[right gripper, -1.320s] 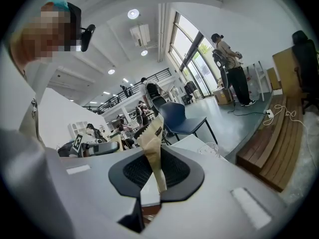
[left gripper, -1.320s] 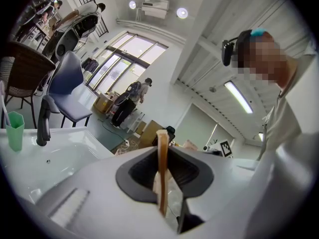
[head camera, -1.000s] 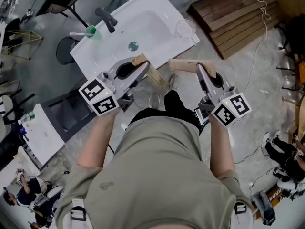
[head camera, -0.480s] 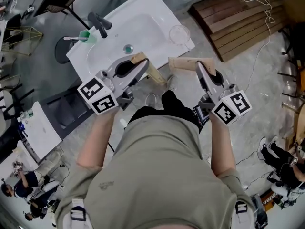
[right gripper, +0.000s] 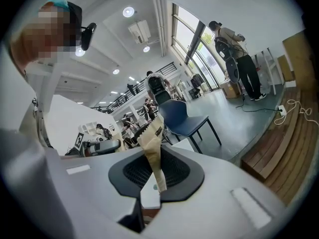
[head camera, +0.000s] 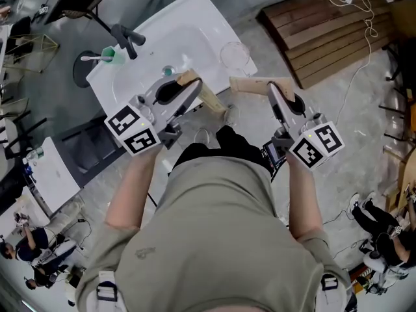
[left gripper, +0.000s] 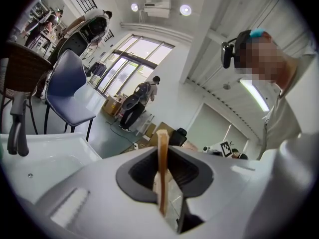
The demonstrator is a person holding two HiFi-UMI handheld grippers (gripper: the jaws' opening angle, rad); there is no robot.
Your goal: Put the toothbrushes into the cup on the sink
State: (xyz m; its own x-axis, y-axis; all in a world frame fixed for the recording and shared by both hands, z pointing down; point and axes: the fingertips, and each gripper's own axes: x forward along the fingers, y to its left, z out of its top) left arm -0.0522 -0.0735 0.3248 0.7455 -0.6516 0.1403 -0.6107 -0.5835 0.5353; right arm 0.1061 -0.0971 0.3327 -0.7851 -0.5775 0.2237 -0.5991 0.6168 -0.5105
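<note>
You hold one long tan paper-wrapped toothbrush (head camera: 209, 101) pinched tight in your left hand-held gripper (head camera: 192, 91). Another tan wrapped toothbrush (head camera: 250, 86) is pinched tight in your right hand-held gripper (head camera: 273, 95). Both are up in the air beside the white sink (head camera: 195, 21). The clear round glass cup (head camera: 233, 54) stands on the sink's corner, apart from both.

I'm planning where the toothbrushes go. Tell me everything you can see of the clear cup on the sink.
The clear round glass cup stands upright, mouth up, and looks empty. It sits on the flat corner of the white sink at the head view's right. Only the sink touches it; nothing leans against it.
</note>
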